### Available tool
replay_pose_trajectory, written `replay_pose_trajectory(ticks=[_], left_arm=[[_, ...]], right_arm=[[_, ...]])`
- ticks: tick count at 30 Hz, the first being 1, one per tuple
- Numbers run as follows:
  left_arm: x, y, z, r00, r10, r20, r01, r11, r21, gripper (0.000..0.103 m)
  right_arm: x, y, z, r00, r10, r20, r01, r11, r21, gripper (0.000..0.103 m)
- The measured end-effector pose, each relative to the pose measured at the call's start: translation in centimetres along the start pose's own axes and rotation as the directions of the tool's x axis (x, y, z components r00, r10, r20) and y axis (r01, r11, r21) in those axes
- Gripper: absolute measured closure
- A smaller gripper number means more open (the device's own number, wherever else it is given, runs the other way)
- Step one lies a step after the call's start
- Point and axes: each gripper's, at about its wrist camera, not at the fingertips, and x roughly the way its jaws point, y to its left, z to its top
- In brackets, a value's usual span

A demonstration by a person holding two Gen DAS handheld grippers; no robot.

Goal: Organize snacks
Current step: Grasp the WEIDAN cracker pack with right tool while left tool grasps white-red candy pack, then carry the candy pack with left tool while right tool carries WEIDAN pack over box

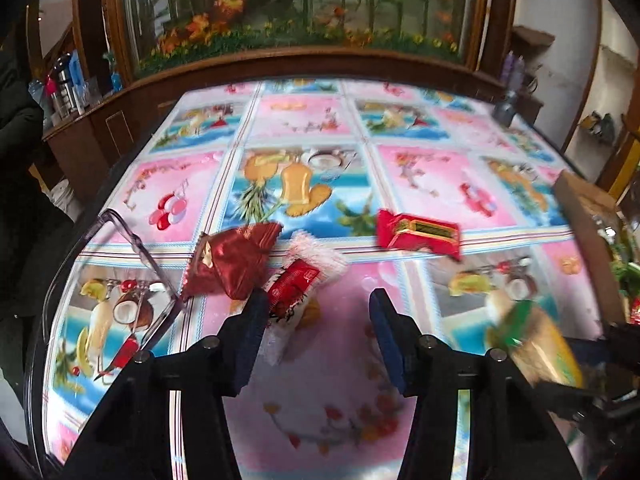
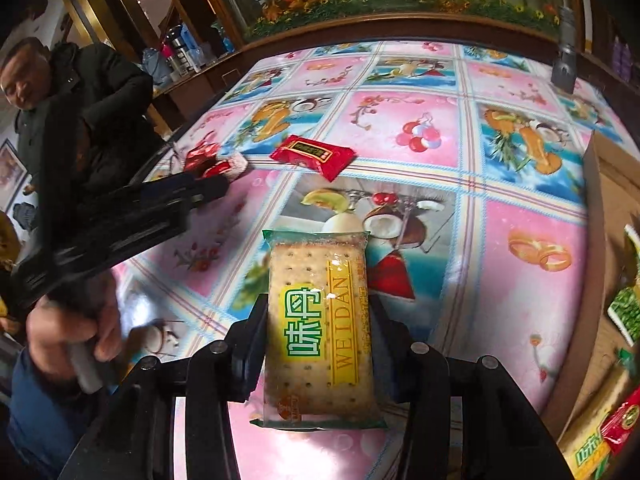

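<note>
My right gripper point(image 2: 318, 320) is shut on a green-edged cracker packet point(image 2: 320, 328) and holds it above the table; the packet shows blurred in the left wrist view point(image 1: 536, 344). My left gripper point(image 1: 318, 308) is open just above the table, its left finger point(image 1: 252, 320) against a white-and-red snack packet point(image 1: 296, 284). A dark red foil packet point(image 1: 236, 260) lies just beyond to the left. A bright red packet point(image 1: 418, 234) lies farther right, also in the right wrist view point(image 2: 312, 156). The left gripper also shows there point(image 2: 196, 194).
A clear plastic container point(image 1: 132, 256) stands at the left of the table. A cardboard box point(image 2: 604, 264) holding several snack packets stands at the right edge. A grey bottle point(image 2: 564, 60) stands at the far right. A man in a dark coat point(image 2: 60, 96) is beside the table's left.
</note>
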Motion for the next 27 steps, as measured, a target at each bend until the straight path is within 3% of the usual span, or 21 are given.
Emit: replay_pose_trajectory(ticks=[3,8,10,12,13,14,15,19,23,27], left_arm=[[0.4,-0.1,0.3,1.0,0.004,0.002,-0.004,1.0,0.016,0.052],[0.3,0.0,0.0,1.0,-0.001,0.02,0.001,1.0,-0.003,0.076],[0.2,-0.1,0.3,1.0,-0.019,0.02,0.019,1.0,-0.009,0.077],[0.0,-0.4,0.7,0.999,0.016,0.032,-0.016,1.0,0.01,0.077],[0.0,-0.6,0.9,0.999,0.021,0.036,-0.022,0.999,0.025,0.072],[0.2,-0.7,1.1,0.999,0.02,0.03,-0.021,0.999,0.038,0.057],[0.4,-0.9,1.3,0.999,0.028,0.027,-0.029,0.999,0.046,0.05],[1.7,-1.3,1.4,1.0,0.028,0.005,-0.028,0.997,0.07,0.047],[2.1,-1.6,1.2,1.0,-0.023,-0.006,0.024,0.998,0.061,0.076],[1.7,-2.8,0.7,1.0,-0.03,-0.003,0.03,0.998,0.064,0.078]], right_arm=[[0.0,0.1,-0.1,1.0,-0.004,-0.001,0.004,1.0,-0.001,0.053],[-0.3,0.4,-0.1,1.0,-0.005,0.011,0.005,1.0,-0.003,0.053],[-0.4,0.4,-0.1,1.0,-0.006,0.012,0.006,1.0,-0.002,0.053],[-0.3,0.3,0.0,1.0,-0.006,0.011,0.006,1.0,0.0,0.053],[-0.2,0.3,0.0,1.0,-0.009,0.009,0.009,1.0,0.001,0.053],[-0.2,0.2,-0.1,1.0,-0.01,0.006,0.01,1.0,0.002,0.053],[-0.1,0.1,-0.1,1.0,-0.011,0.003,0.011,1.0,0.006,0.053],[-0.2,0.0,0.0,1.0,-0.009,0.004,0.009,1.0,0.01,0.053],[-0.2,0.0,0.1,1.0,-0.011,0.005,0.011,1.0,0.012,0.053],[-0.4,-0.3,0.2,1.0,-0.01,0.014,0.01,1.0,0.024,0.052]])
